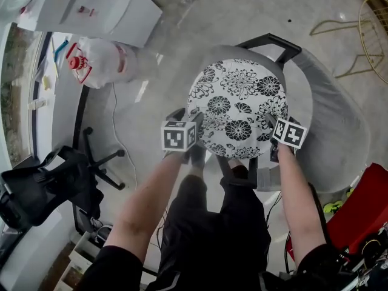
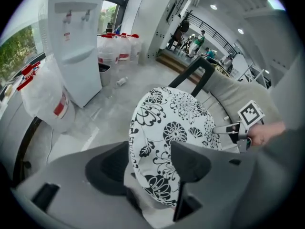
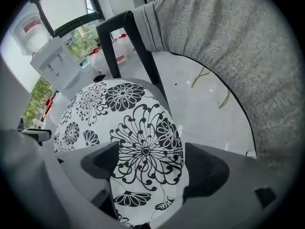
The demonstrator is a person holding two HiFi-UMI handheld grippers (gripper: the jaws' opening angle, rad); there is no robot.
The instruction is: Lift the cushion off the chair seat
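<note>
Far left in the head view: a black office chair [image 1: 48, 187], partly cut off by the frame. Above it, a white water dispenser [image 1: 91, 5], cropped at the top, and a bagged water bottle [image 1: 100, 62] on the floor [image 1: 151, 96].

Next, the left gripper [image 1: 189, 119]: jaws spread wide, astride the near-left rim of the cushion [image 1: 239, 96], not clamped.

Centre: round, white with black flowers, lying on the chair seat [image 1: 233, 50] and covering nearly all of it. Near edge hidden behind marker cubes and forearms.

Then the right gripper [image 1: 271, 123]: likewise wide, cushion rim filling the gap; contact hard to judge.

Right: a large grey upholstered shape [image 1: 339, 120], a gold wire chair [image 1: 373, 35] and something red [image 1: 364, 205], all cut off.

Pale, glossy concrete underfoot. Window with greenery at left. Stairs with figures far back in the left gripper view, too small to make out.
</note>
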